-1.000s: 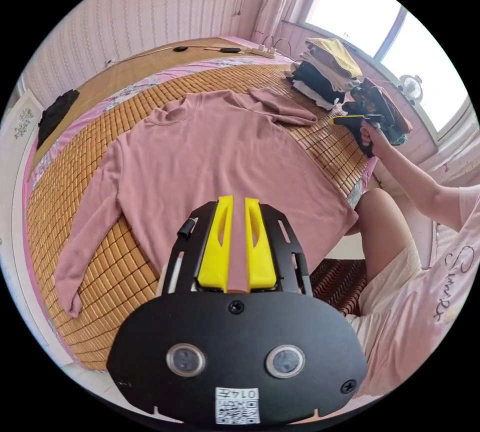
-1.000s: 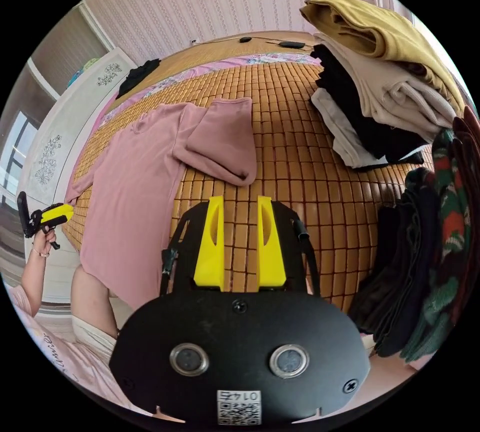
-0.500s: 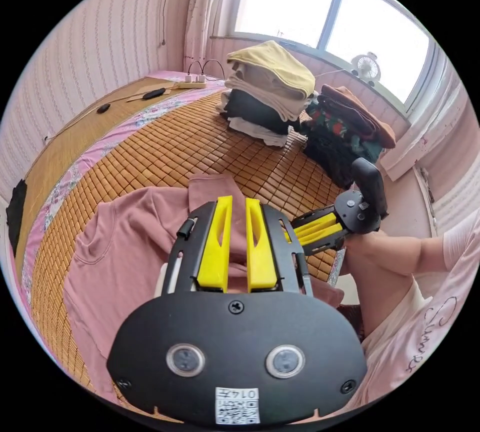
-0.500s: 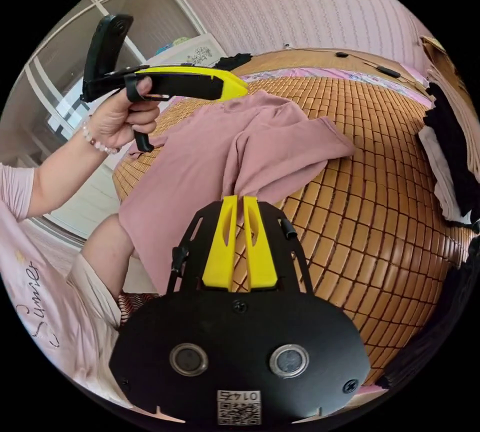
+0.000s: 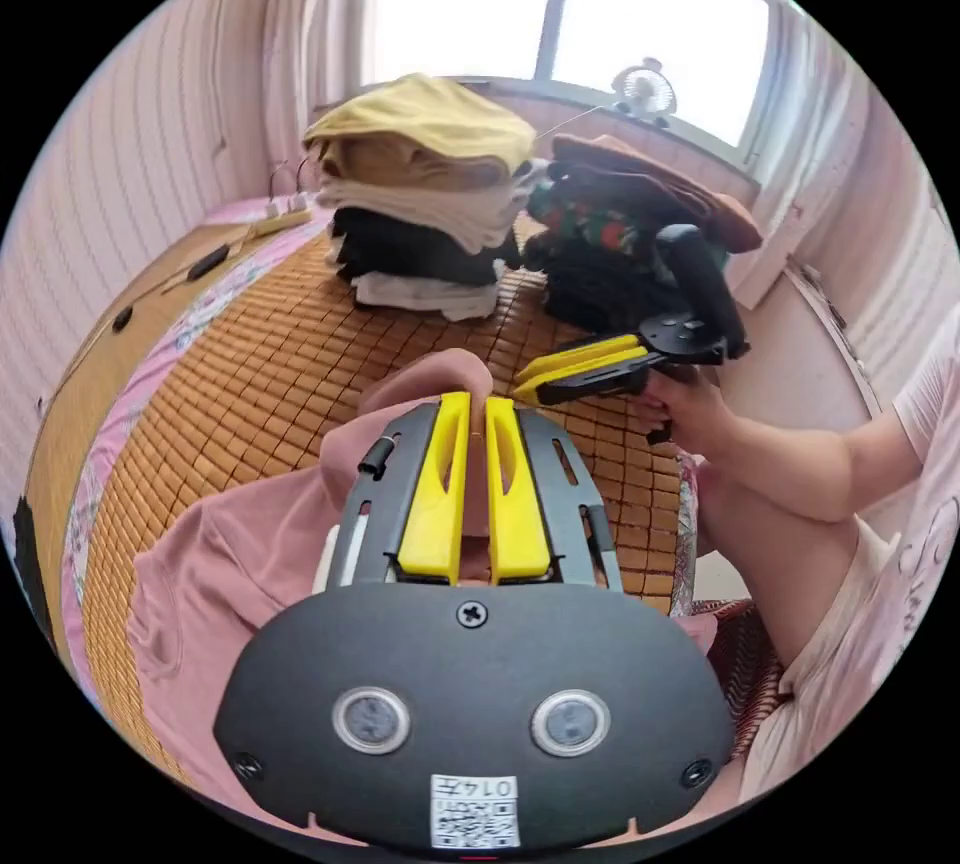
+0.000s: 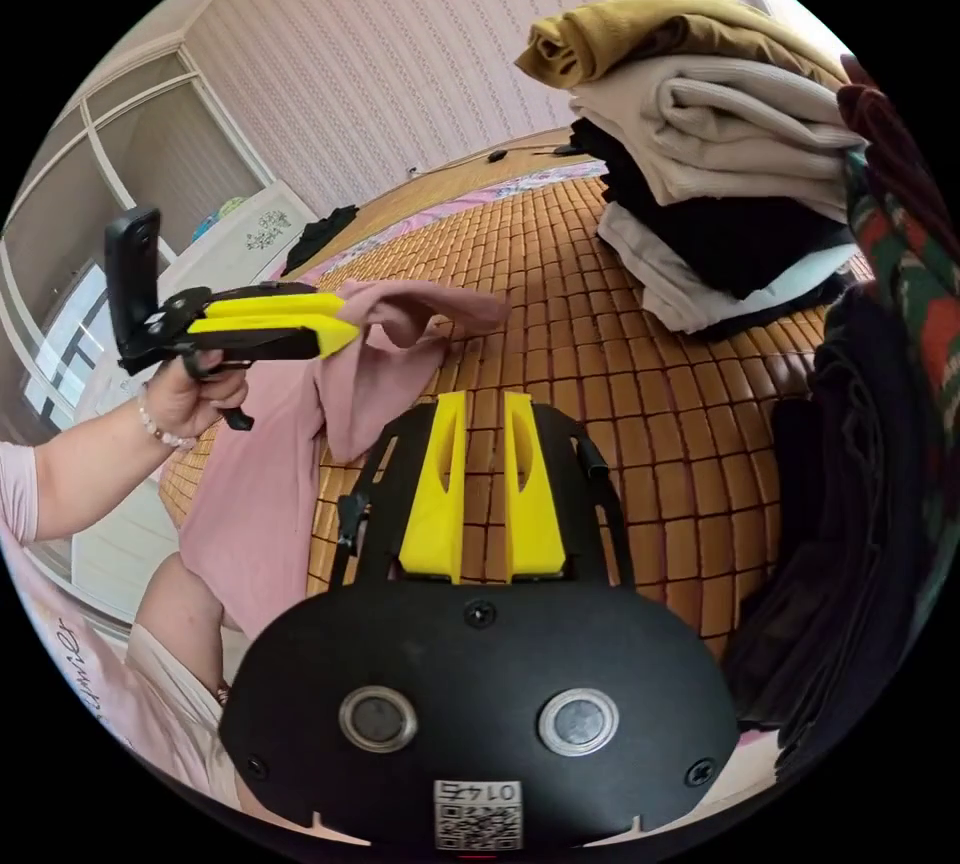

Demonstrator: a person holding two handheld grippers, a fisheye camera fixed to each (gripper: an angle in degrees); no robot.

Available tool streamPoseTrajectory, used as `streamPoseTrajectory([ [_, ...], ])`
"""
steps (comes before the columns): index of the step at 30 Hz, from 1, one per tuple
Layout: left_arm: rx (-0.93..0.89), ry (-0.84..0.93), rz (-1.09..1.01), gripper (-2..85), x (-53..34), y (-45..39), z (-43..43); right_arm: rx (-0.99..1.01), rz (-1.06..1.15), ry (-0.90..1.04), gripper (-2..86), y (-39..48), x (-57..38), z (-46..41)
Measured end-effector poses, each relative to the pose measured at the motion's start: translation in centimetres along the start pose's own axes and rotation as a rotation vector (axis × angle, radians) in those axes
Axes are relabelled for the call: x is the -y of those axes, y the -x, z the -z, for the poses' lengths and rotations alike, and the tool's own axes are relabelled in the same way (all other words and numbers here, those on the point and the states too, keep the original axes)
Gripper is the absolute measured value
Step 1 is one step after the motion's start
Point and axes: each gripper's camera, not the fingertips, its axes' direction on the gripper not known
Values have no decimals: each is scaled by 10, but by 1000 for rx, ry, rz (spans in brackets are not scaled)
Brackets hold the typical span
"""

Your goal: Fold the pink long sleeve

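**At the mat's near edge: left pinches the sleeve, right waits empty beside it**

At the far left of the right gripper view, the left gripper [image 6: 345, 324] is held level in a hand [image 6: 190, 394]. Its jaws are pressed together on the sleeve [image 6: 420, 309], which is lifted off the mat [image 6: 620, 424]. From that pinch the cloth drops in a loose fold. The rest of the shirt [image 6: 250, 474] lies below and behind it on the mat, its hem reaching the near edge by the person's knee. The sleeve's free end runs on rightward from the jaws and sags back towards the mat, so its long axis lies roughly across the view, from pinch to cuff.

Next along is the right gripper [image 6: 483, 396]. Its jaws stand a little apart, with bare mat showing in the gap and no cloth between them. The sleeve lies to its left and slightly ahead, near but not touching. In the left gripper view the two sets of jaw tips sit just beside each other, with the right gripper's to the right.

The left gripper already has the sleeve, so it is much the nearer. I judge the coming move to be its own: carrying the sleeve across onto the shirt's body, away from the right gripper. The right one is placed to catch the cuff or to press down a crease.

Furthest right, well apart from the shirt, are a folded stack [image 6: 700, 154] and a dark heap [image 6: 870, 424].
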Motion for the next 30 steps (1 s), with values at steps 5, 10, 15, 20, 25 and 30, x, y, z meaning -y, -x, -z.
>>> streamPoseTrajectory([
  [5,67,206,59,53,-9,-1,-26,-139,-86,-69,87,-23,-6,28],
  [10,-69,204,94,59,-9,10,-28,-8,-154,4,105,-51,-8,23],
  [15,-104,167,101,61,0,21,-22,-171,-143,-11,101,-47,-5,35],
  [20,-234,344,161,65,-13,17,-78,-171,-58,-81,101,-30,2,40],
  [25,-219,461,-36,68,-10,-51,-105,-143,-71,-96,178,-29,5,33],
  [30,-158,318,-3,64,-6,-45,-49,-208,-44,97,149,-23,13,-9],
])
